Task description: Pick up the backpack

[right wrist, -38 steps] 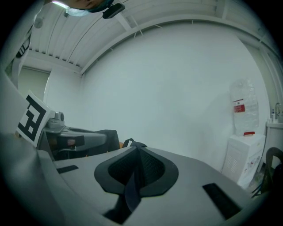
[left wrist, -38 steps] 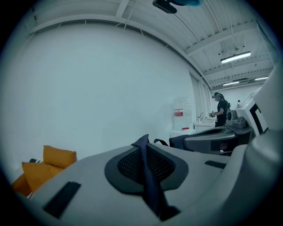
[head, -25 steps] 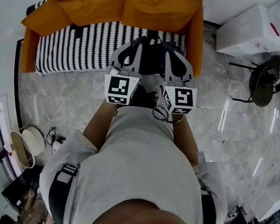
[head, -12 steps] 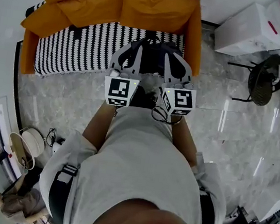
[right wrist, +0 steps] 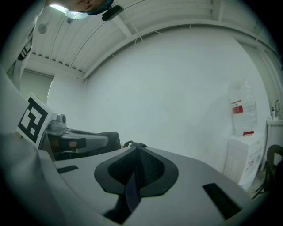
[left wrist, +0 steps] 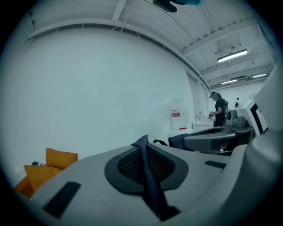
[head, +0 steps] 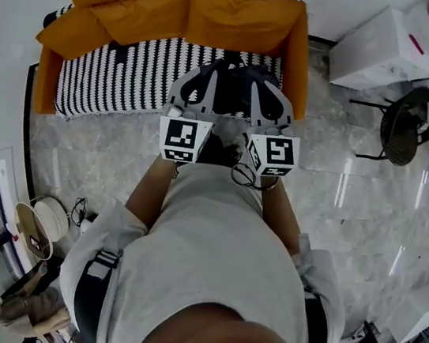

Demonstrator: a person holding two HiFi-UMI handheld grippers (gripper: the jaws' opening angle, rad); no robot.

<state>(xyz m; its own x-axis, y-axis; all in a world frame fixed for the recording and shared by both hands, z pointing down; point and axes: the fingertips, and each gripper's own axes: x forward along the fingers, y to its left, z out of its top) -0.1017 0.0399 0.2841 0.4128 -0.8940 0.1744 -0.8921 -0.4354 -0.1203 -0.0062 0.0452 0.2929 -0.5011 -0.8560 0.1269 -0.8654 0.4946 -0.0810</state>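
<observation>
The left gripper (left wrist: 144, 143) and right gripper (right wrist: 135, 152) each clench a backpack (head: 233, 90) strap (left wrist: 150, 185) at upper centre. A thin strap could slip from either pinch, tilting or dropping the load.

Head view overhead, gripper views level, close

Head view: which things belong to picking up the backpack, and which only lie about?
Job: backpack; left hand-held gripper, shut on a strap; right hand-held gripper, shut on the other strap.
Lying about: striped sofa; orange cushions; black chair; white box.
</observation>
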